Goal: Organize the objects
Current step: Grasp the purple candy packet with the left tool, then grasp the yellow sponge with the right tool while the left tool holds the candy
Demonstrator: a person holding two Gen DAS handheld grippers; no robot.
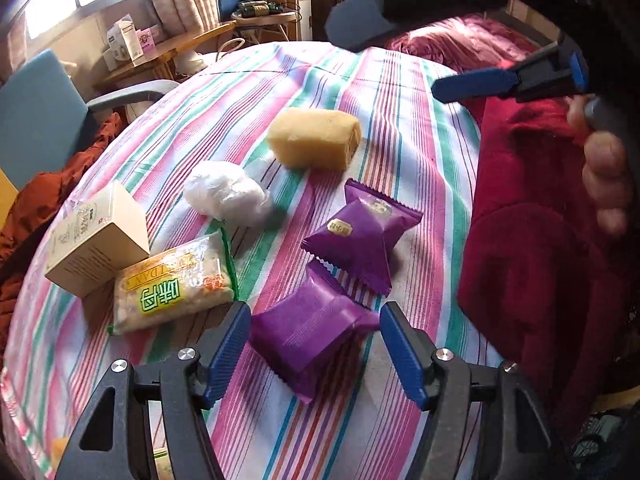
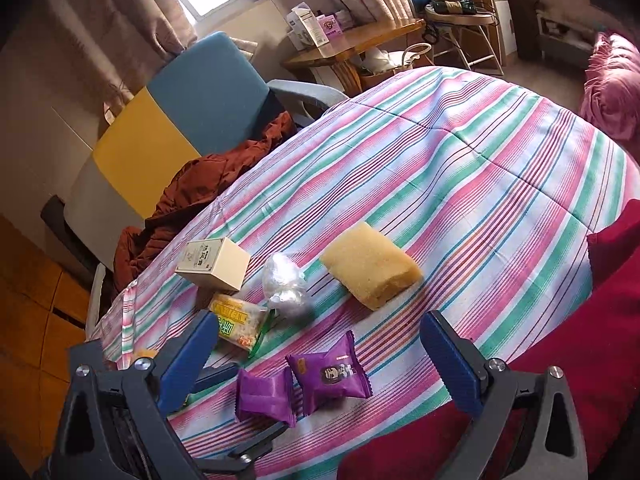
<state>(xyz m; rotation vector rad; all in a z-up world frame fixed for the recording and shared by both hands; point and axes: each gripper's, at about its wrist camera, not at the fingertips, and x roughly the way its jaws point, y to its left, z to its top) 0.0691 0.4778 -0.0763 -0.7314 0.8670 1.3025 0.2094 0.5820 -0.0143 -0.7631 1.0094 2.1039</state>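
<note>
Purple packet [image 1: 316,332] between open left gripper [image 1: 316,354], second packet [image 1: 360,236] adjacent.

Left wrist view: set just behind the left gripper [image 1: 314,354], angled steeply down, close over the pink, green and white striped cloth [image 1: 400,92]; nearest is a plain purple foil snack packet [image 1: 308,328]. Right wrist view: set behind the right gripper [image 2: 320,364], tilted down less steeply, from farther back, facing the window and blue chair [image 2: 208,84]. Shared ground: the striped cloth [image 2: 460,168], the plain purple foil snack packet [image 2: 264,396], a printed purple packet [image 1: 360,232] [image 2: 328,372], a yellow sponge block [image 1: 314,138] [image 2: 372,264], a cream carton [image 1: 96,236] [image 2: 214,264].
</note>
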